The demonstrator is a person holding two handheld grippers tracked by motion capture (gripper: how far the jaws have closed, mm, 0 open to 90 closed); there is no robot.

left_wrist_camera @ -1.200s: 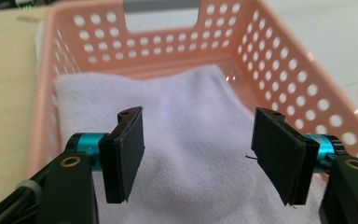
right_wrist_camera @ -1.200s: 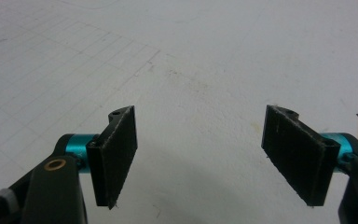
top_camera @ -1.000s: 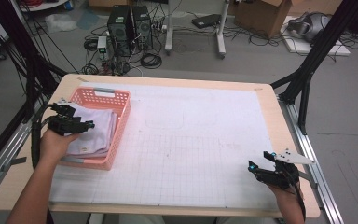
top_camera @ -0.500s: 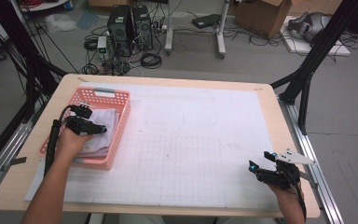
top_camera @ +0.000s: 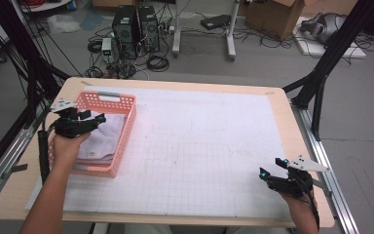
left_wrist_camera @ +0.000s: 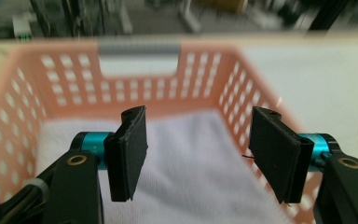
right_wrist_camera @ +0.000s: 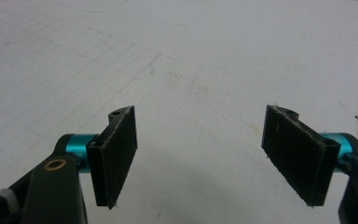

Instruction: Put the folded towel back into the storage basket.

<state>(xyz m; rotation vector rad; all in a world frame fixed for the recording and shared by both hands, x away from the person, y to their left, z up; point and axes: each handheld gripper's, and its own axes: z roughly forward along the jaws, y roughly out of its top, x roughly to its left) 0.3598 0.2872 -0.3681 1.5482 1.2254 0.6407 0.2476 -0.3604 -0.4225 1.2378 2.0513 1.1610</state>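
The pink basket [top_camera: 121,134] walls hem in the left gripper [top_camera: 90,122] above the folded white cloth [top_camera: 102,141]. Right of the basket the papered surface [top_camera: 199,146] lies bare across to the right gripper [top_camera: 268,178].

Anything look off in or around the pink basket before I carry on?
Nothing stands out. The folded white cloth lies flat inside the pink basket, which sits upright on the white mat. The left gripper hangs over the cloth, its jaws just opening and nothing between them. The right gripper is open over bare mat.
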